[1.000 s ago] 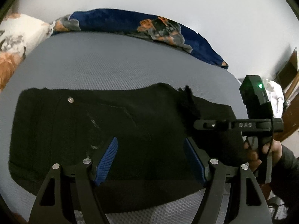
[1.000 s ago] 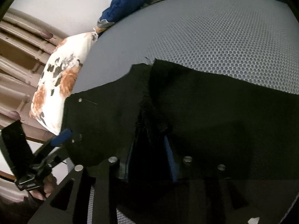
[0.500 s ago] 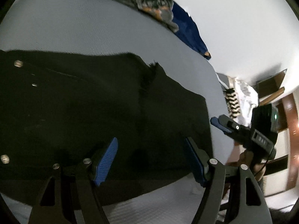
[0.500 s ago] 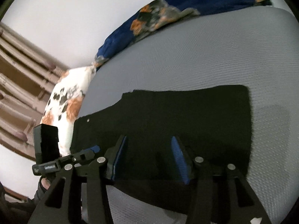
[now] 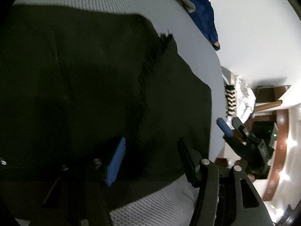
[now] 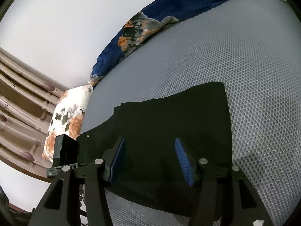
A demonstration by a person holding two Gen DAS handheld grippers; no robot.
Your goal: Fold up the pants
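Black pants [image 6: 169, 124] flat on bed [image 6: 244, 66]; both grippers' fingers apart (left's just narrowing), gripping nothing.

Grey honeycomb-textured bed [image 6: 235, 60] against a plain white wall [image 6: 65, 18] — floral pillow [image 6: 65, 120], navy blanket [image 6: 188, 5], wooden headboard [image 6: 17, 103].

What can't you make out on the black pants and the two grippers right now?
- Left wrist view: the pants run past the left edge, so the waist end is cut off; dim, slightly blurred fabric hides folds and layers.
- Right wrist view: the left gripper sits behind the right gripper's own fingers, its jaws hidden.
- Both views: the pants' near edge is covered by gripper fingers.
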